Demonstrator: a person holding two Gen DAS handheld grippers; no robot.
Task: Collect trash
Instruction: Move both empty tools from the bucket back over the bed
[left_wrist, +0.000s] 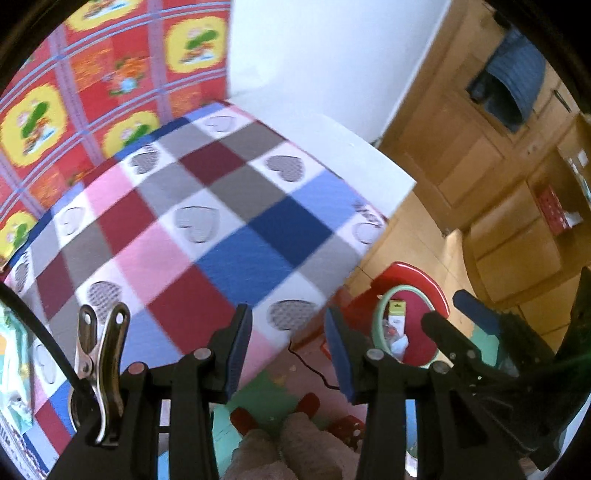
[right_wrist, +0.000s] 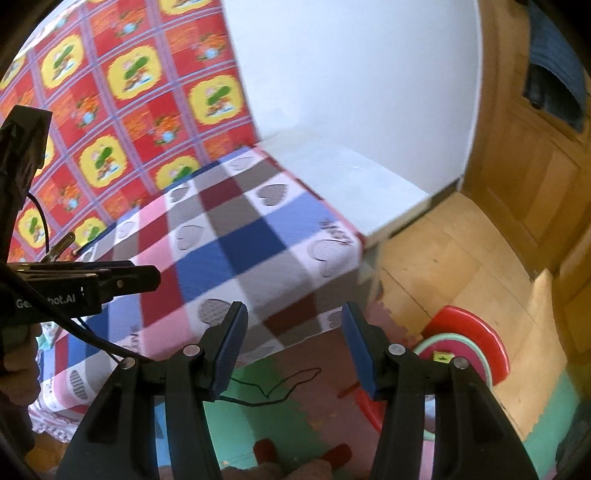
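In the left wrist view a green-rimmed basin (left_wrist: 376, 325) sits on a red stool (left_wrist: 413, 273) on the floor, right of the bed. It holds a small white and green box (left_wrist: 396, 314) and crumpled wrappers (left_wrist: 398, 341). My left gripper (left_wrist: 290, 354) is open and holds nothing, hanging over the bed's near corner. My right gripper (right_wrist: 295, 350) is open too, above the bed edge and floor mat, left of the basin (right_wrist: 461, 341). Each gripper shows side-on in the other's view: the right gripper (left_wrist: 456, 314) beside the basin, the left gripper (right_wrist: 147, 277) over the blanket.
A checked blanket with grey hearts (left_wrist: 207, 221) covers the bed against a red and yellow patterned wall cloth (left_wrist: 92, 74). A white board (right_wrist: 354, 177) lies at the bed's far end. Wooden doors (right_wrist: 535, 184), foam floor mat (right_wrist: 295, 369), a black cable (right_wrist: 273, 391) and red slippers (left_wrist: 243, 417) lie around.
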